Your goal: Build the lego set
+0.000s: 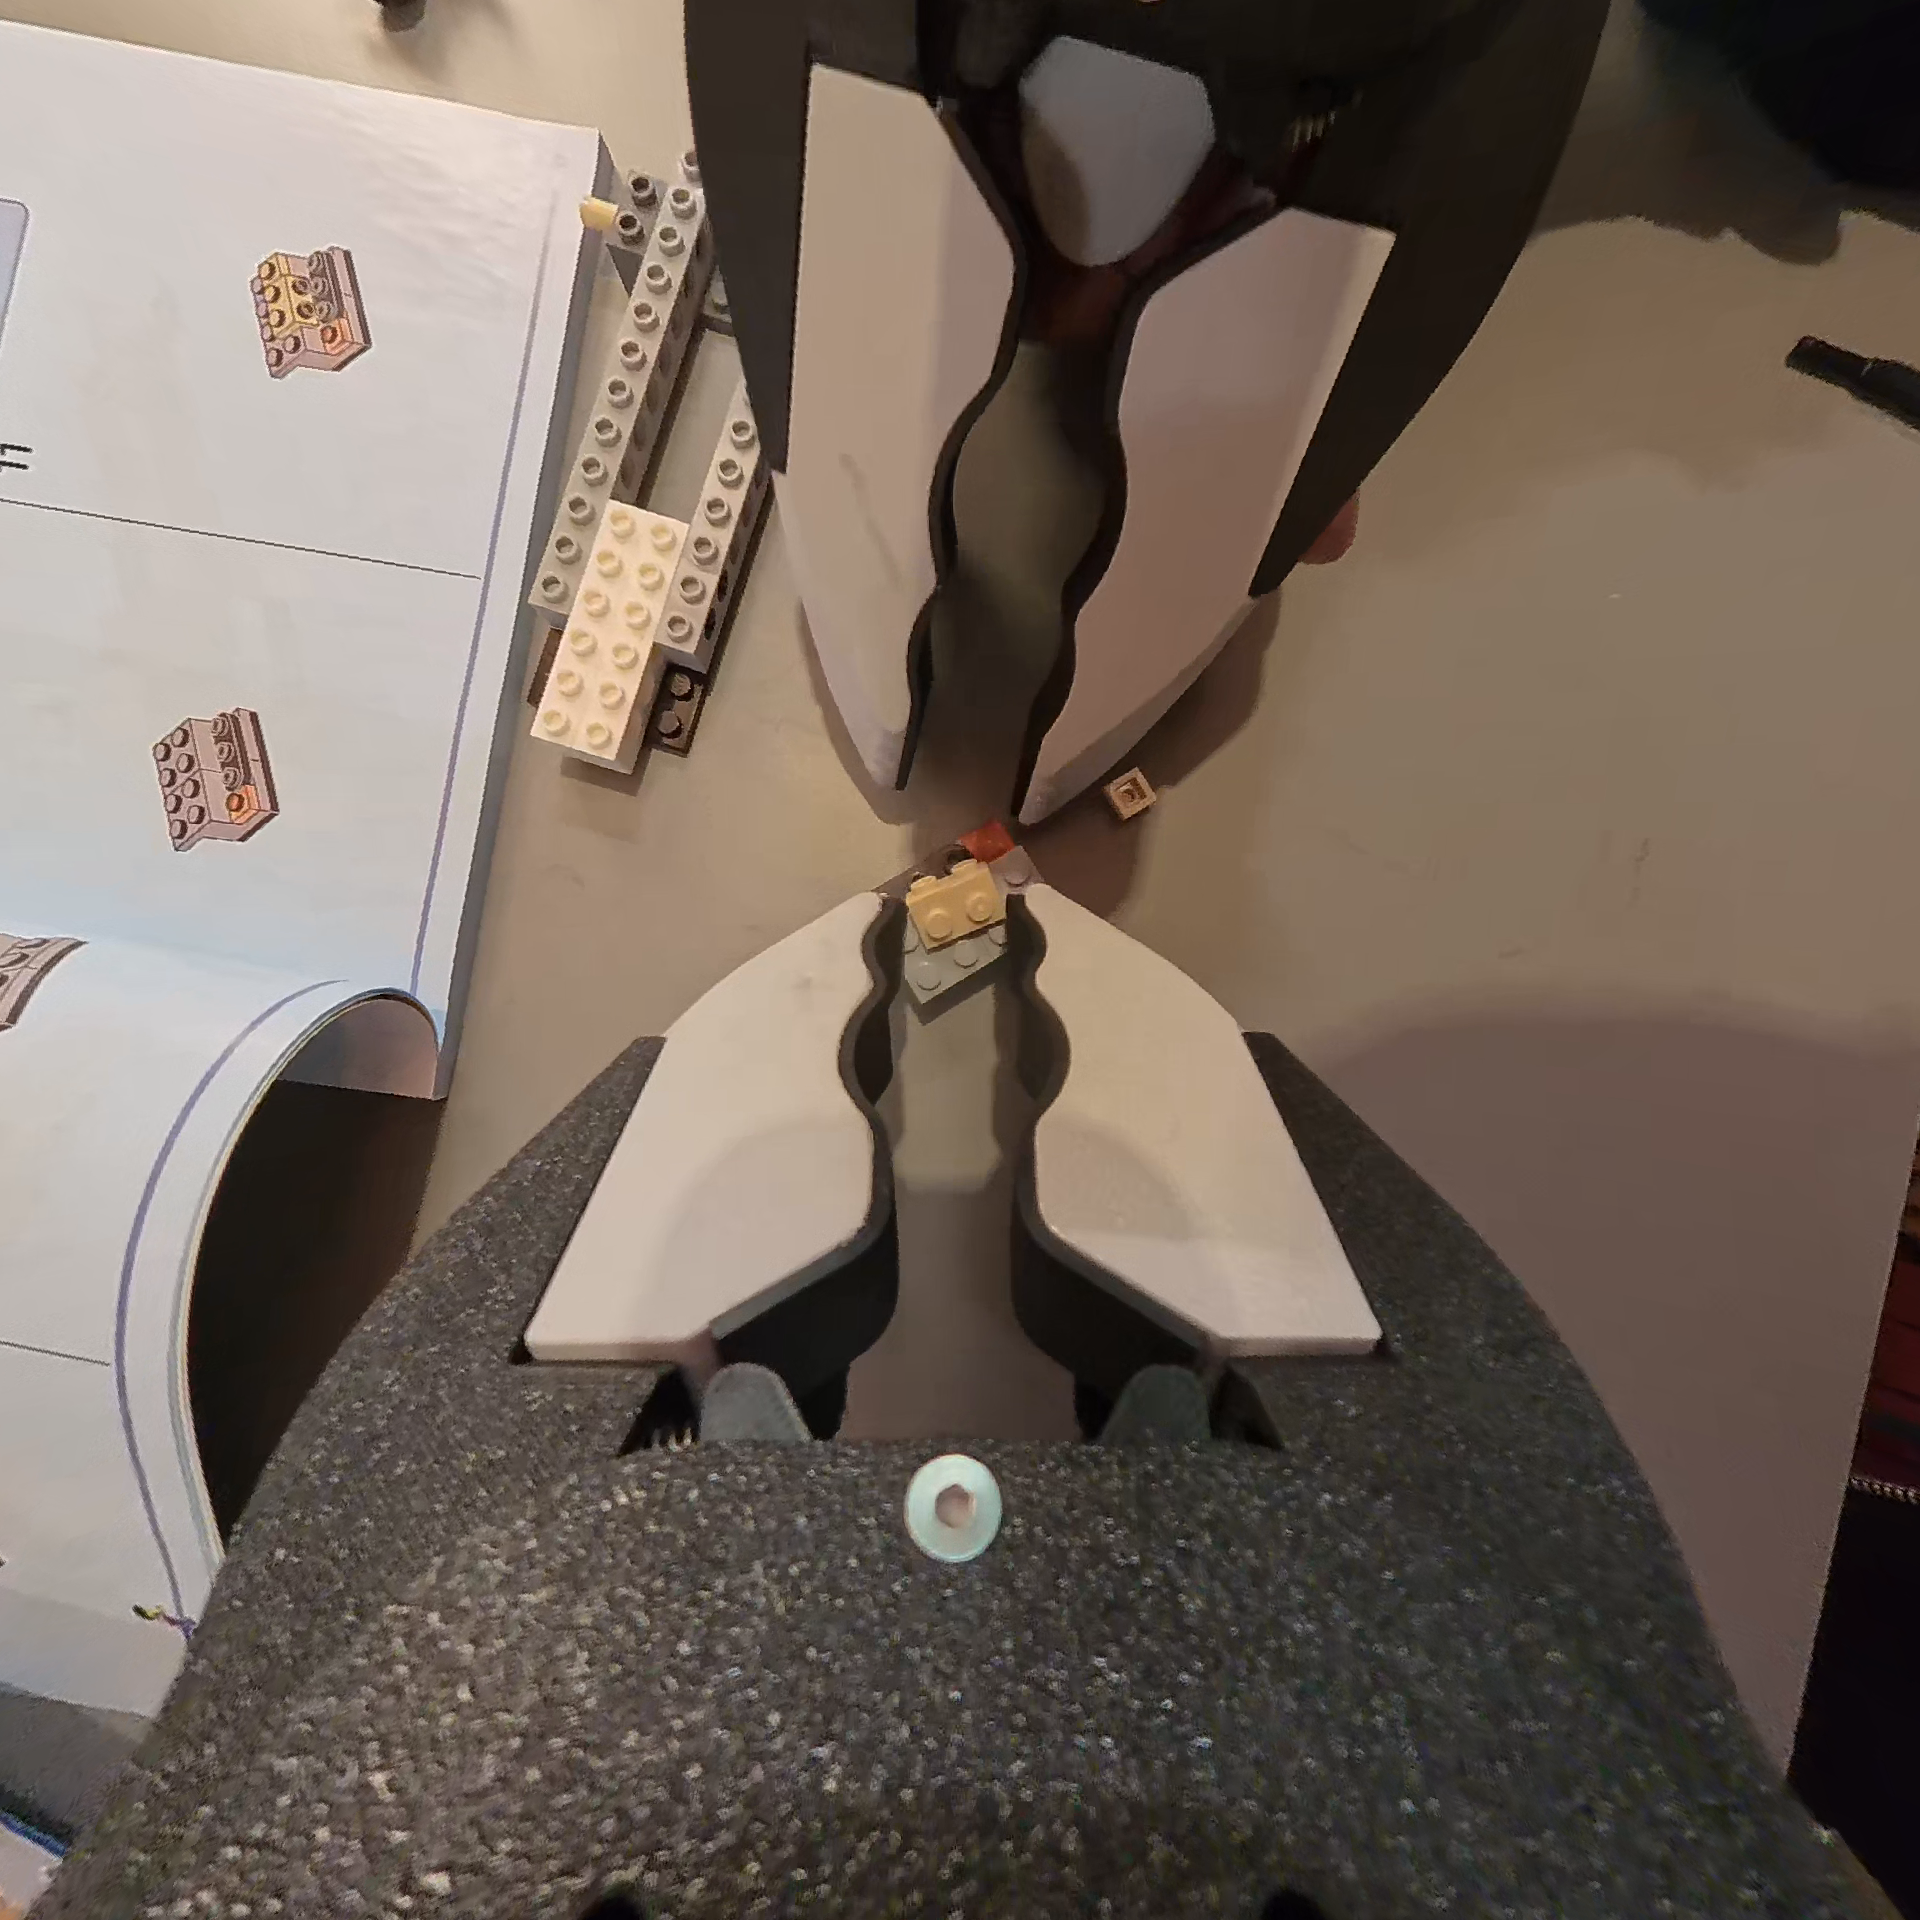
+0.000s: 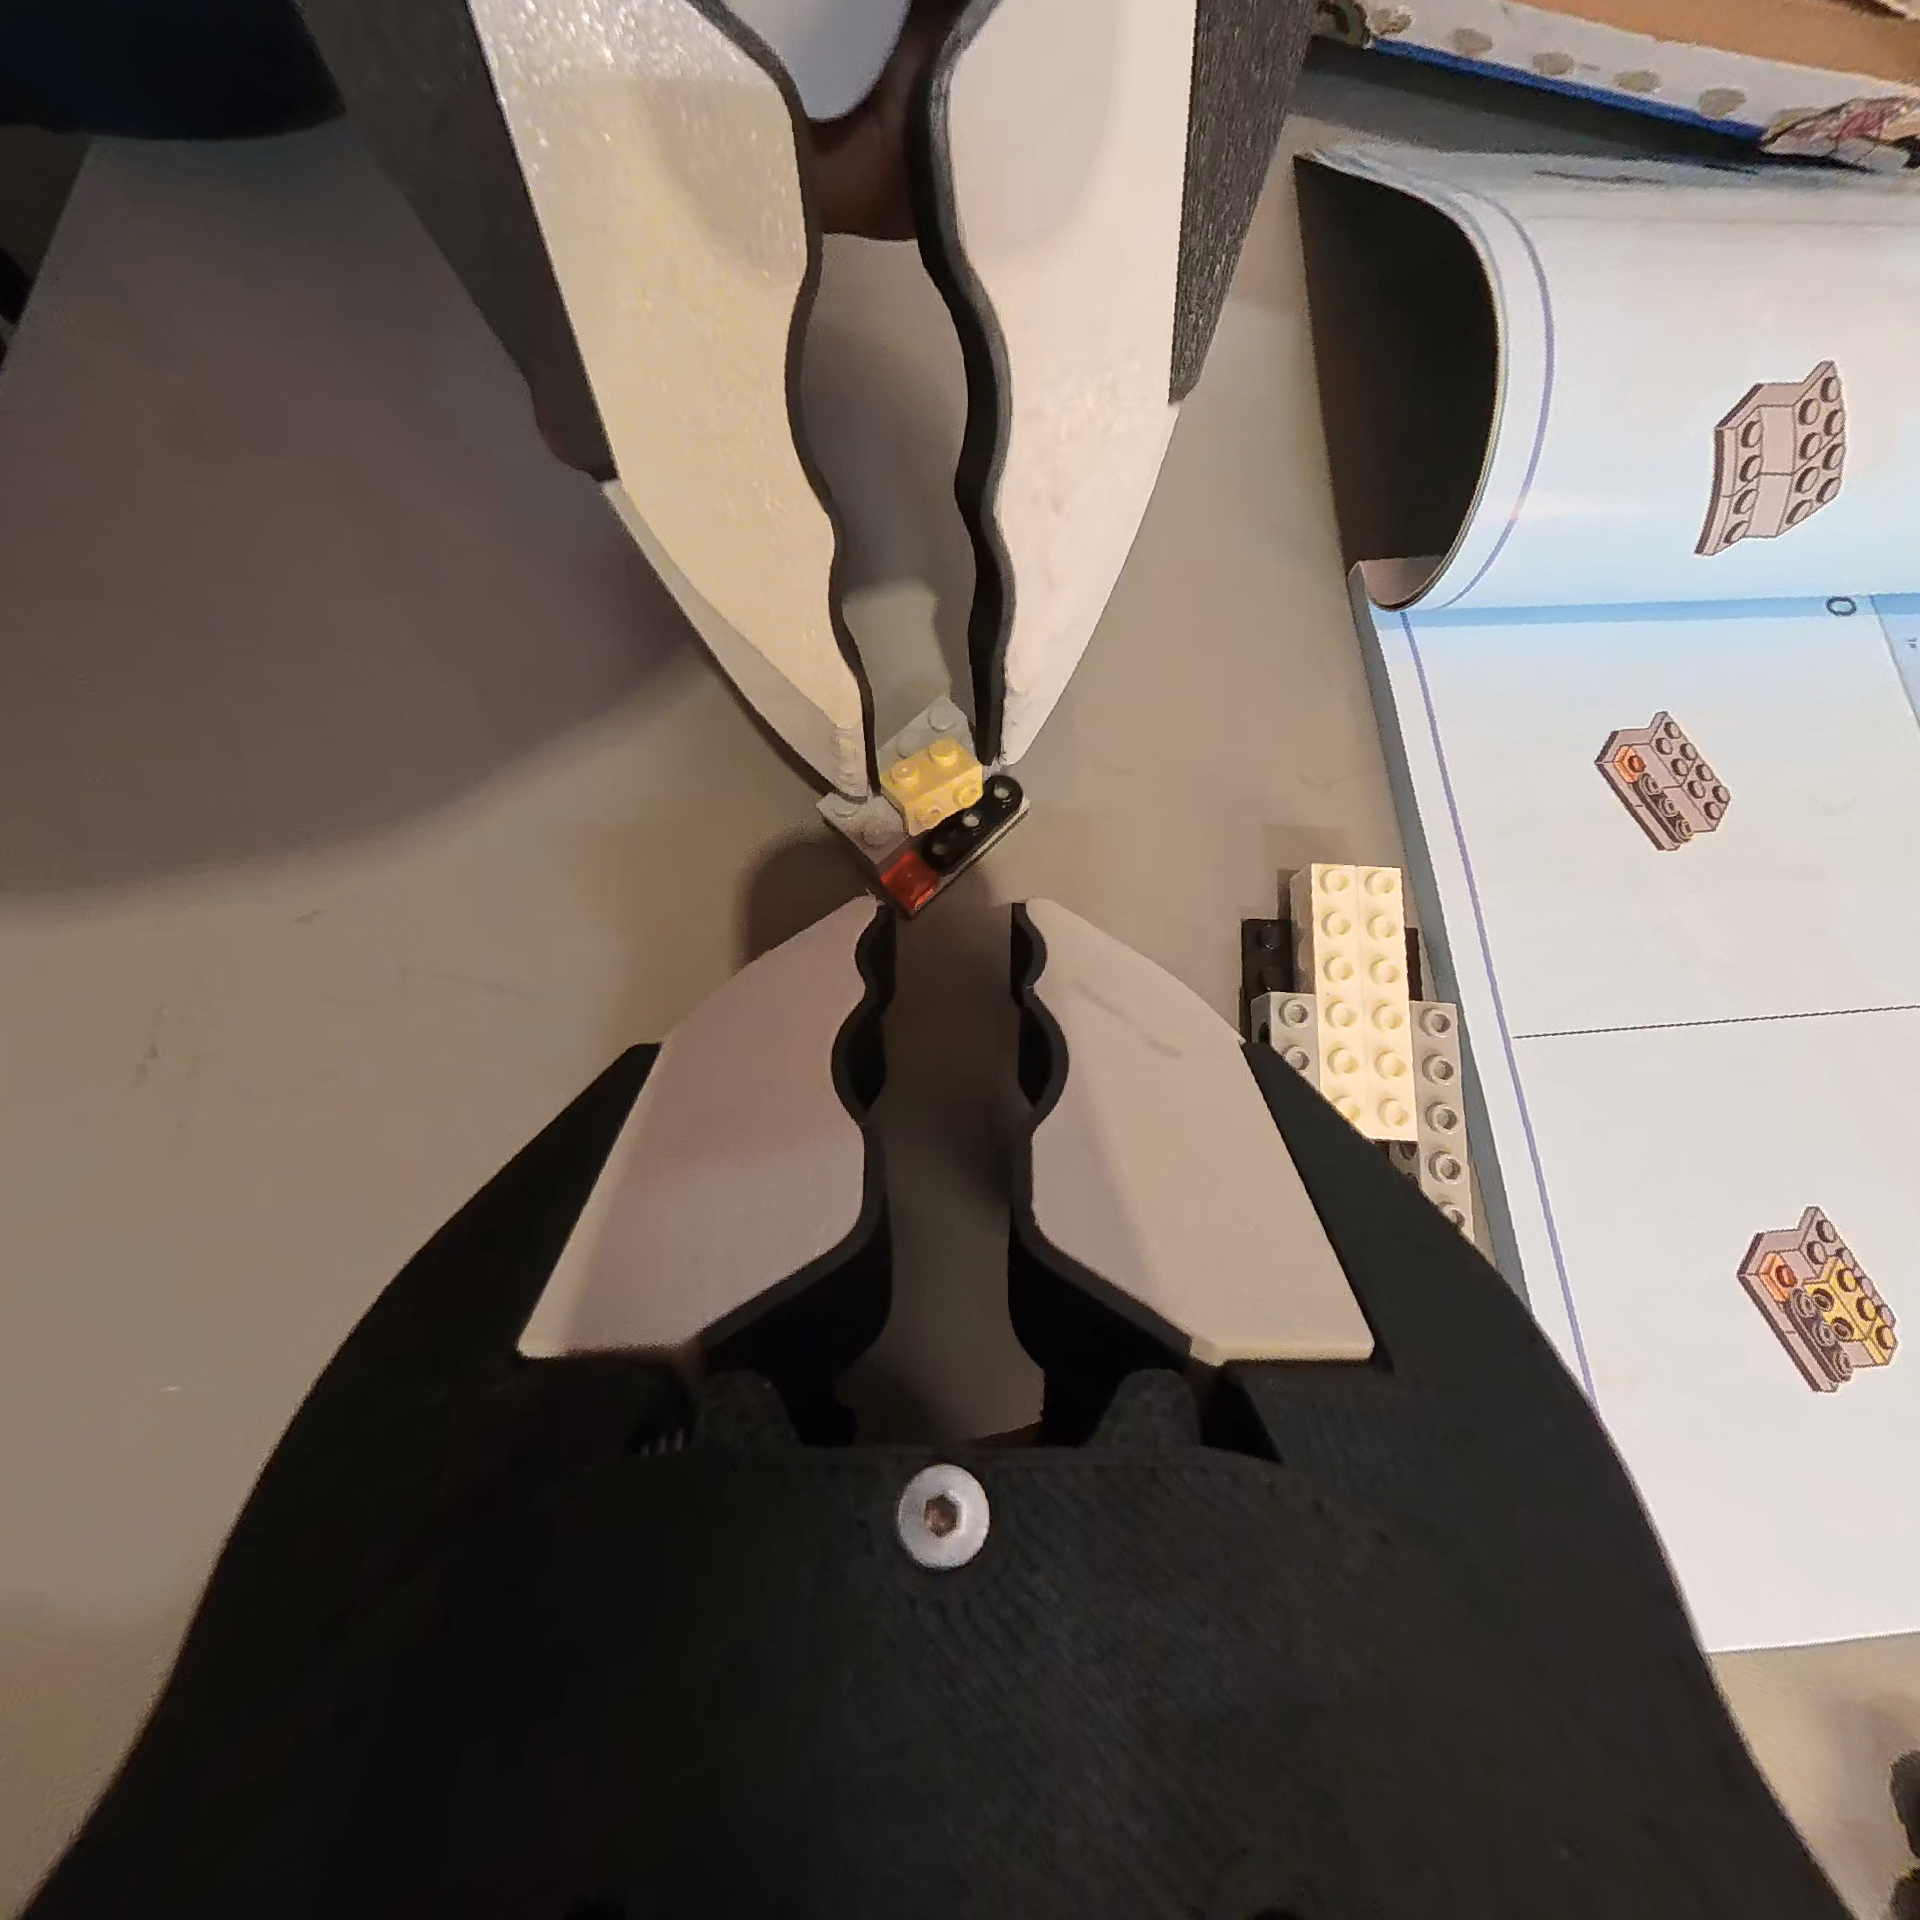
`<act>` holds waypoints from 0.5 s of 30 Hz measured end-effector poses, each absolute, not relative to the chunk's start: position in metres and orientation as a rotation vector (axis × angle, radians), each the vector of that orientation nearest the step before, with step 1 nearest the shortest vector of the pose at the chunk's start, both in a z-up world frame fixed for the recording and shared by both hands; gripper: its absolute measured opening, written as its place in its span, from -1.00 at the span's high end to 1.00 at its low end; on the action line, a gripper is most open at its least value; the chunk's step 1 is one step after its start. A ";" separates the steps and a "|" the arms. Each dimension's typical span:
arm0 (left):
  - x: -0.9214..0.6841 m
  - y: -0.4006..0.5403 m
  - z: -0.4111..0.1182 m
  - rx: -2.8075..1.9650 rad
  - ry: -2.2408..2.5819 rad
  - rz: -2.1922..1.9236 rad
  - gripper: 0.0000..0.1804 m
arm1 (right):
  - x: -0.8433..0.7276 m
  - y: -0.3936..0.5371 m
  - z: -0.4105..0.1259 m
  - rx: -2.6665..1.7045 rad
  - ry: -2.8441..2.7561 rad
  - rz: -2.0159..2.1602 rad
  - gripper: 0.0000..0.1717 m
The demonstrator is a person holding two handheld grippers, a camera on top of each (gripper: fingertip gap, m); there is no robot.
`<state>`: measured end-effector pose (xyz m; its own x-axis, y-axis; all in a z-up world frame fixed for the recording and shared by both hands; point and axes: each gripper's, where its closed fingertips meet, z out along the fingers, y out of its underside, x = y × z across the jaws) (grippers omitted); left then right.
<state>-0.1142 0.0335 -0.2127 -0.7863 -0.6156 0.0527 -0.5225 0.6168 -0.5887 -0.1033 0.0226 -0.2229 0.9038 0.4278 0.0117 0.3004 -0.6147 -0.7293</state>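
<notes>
Booklet (image 1: 260,644) pictures brick assemblies; writing illegible.

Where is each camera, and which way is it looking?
Left wrist view: on the left gripper, looking along its fingers, down at the table; they clamp a small brick assembly.
Right wrist view: on the right gripper, open, looking the opposite way.
Both see the assembly, the other gripper, the grey-and-white brick build and the instruction booklet.

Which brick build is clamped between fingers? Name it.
The small grey plate assembly with the yellow brick, in the left gripper; the long grey-and-white build lies untouched by the booklet.
</notes>
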 end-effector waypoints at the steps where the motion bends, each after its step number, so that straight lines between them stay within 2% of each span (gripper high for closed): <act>1: -0.114 0.034 -0.212 -0.954 2.681 -0.910 0.78 | -0.104 0.022 -0.223 -2.276 -0.516 0.215 0.76; 15: -0.116 0.045 -0.214 -1.039 2.688 -0.925 0.68 | -0.107 0.021 -0.226 -2.293 -0.538 0.204 0.77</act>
